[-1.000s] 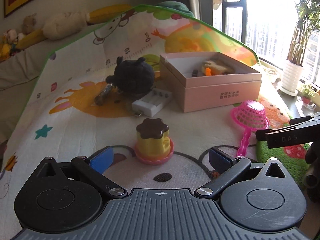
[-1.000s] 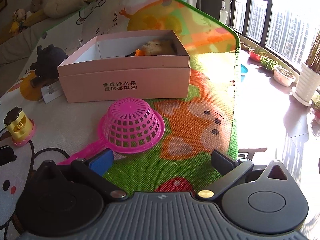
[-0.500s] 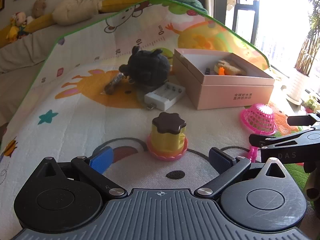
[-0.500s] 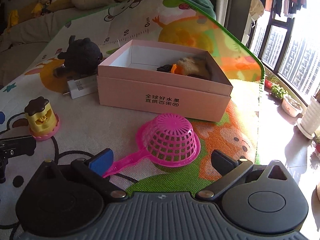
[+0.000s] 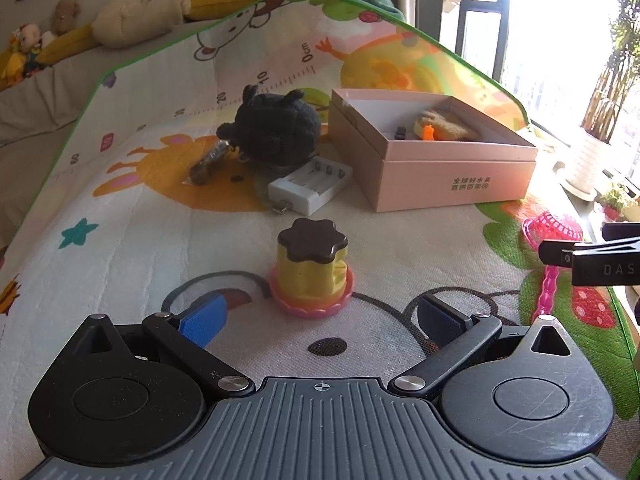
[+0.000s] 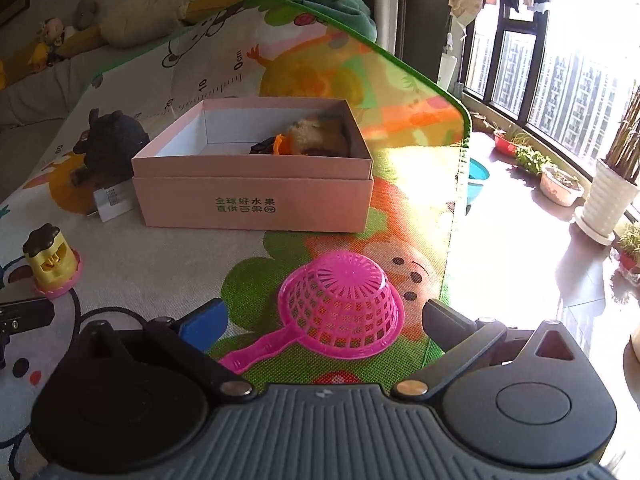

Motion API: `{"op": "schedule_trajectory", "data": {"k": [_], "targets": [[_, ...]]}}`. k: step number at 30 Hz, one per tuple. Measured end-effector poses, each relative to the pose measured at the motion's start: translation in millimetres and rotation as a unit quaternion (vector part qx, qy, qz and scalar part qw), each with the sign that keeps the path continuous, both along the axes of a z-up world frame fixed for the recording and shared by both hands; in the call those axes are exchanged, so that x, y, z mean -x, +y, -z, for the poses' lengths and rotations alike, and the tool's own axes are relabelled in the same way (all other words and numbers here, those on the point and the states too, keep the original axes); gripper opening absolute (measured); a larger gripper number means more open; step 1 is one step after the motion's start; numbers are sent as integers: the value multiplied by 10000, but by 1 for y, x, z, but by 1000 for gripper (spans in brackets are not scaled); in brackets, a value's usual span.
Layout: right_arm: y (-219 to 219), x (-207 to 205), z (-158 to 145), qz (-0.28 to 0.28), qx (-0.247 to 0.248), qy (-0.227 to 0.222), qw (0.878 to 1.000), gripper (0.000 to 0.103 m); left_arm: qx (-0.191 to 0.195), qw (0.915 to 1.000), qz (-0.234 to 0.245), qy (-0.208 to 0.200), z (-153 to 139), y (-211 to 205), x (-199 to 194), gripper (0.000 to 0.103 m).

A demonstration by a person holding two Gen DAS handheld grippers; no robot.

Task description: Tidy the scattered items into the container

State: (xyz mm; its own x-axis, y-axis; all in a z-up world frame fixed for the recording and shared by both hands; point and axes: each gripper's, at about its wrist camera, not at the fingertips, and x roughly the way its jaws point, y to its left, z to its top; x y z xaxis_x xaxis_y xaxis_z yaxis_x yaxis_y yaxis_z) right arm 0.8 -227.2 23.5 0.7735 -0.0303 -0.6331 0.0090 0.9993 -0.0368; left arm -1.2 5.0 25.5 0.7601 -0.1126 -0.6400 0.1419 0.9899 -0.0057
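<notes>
A pink cardboard box (image 5: 452, 168) (image 6: 252, 196) stands open on the play mat with a brown plush and small items inside. A yellow toy cup with a brown lid (image 5: 312, 272) (image 6: 50, 260) stands just ahead of my open, empty left gripper (image 5: 320, 320). A pink plastic strainer (image 6: 340, 312) (image 5: 552, 236) lies upside down between the fingers of my open, empty right gripper (image 6: 324, 320). A black plush (image 5: 276, 128) (image 6: 112, 144), a white battery charger (image 5: 310, 186) and a dark wrapped item (image 5: 208, 162) lie left of the box.
The play mat (image 5: 120, 208) ends at a green edge on the right (image 6: 460, 200), with sunlit floor, plant pots (image 6: 612, 200) and a window beyond. Stuffed toys (image 5: 132, 20) line the sofa behind. The right gripper's finger shows at the left view's right edge (image 5: 592, 256).
Both views shifted. The yellow cup now sits centred between the left fingers. The right gripper moved so the pink strainer lies centred between its fingers, closer than before.
</notes>
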Motion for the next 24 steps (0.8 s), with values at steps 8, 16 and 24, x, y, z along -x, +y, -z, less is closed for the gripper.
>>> {"op": "schedule_trajectory", "data": {"k": [8,16,24], "targets": [[6,-24,16,-377,-153,238,9989,79,-42,9997,-252,40,2,14,1,103],[18,25,17,-2112,39,120,9774,76,-134,9999,-17,-48,6,17,-14,103],[11,31,18,-1601,227,-117,9868,91,-277,9986,449,-33,17,4,-39,99]]}}
